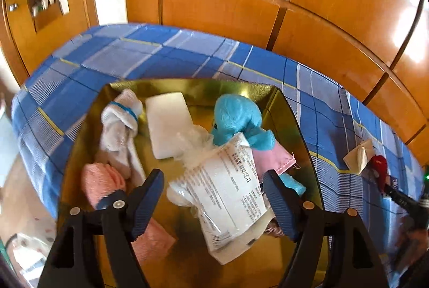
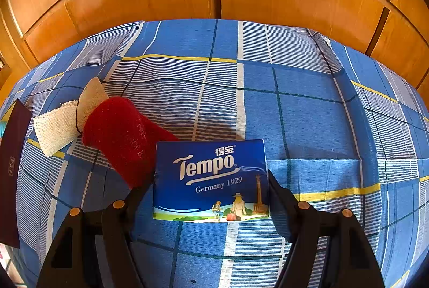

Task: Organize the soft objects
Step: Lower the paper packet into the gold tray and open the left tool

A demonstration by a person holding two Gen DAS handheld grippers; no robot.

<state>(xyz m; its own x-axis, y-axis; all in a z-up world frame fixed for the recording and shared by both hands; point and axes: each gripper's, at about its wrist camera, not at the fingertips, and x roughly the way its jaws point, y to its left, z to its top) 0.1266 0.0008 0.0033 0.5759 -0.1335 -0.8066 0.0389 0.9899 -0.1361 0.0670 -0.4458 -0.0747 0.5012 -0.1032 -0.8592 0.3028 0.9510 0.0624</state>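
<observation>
Two jaws are in play over the bed [image 2: 308, 111], whose blue checked sheet carries everything. Largest on it is the gold-lined box [image 1: 295, 116], near the bed's left edge as your left camera sees it. It already holds a white rolled sock [image 1: 120, 121], a white foam block [image 1: 169, 124], a blue plush toy [image 1: 236, 119], a pink cloth [image 1: 104, 183], a pink pouch [image 1: 276, 162] and a printed plastic packet [image 1: 228, 196].

Your left gripper [image 1: 214, 196] hangs over the box with its jaws apart. The packet lies between them, but neither pad presses on it; I judge it released. Lift that gripper straight up so the pads do not snag the loose plastic.

Your right gripper [image 2: 211, 180] has its jaws on both short sides of the blue tissue pack [image 2: 211, 180], which sits flat on the sheet toward the bed's near edge. The pads appear to touch the pack, so I read this as a grip. Keep the squeeze light: the pack is soft and will likely buckle if pinched hard. Raise it level before carrying it leftward to the box.

Still outside the box, left of the tissue pack, lie a red sock [image 2: 123, 137] and a gauze roll [image 2: 61, 124], the two touching. Avoid brushing the sock in passing.
</observation>
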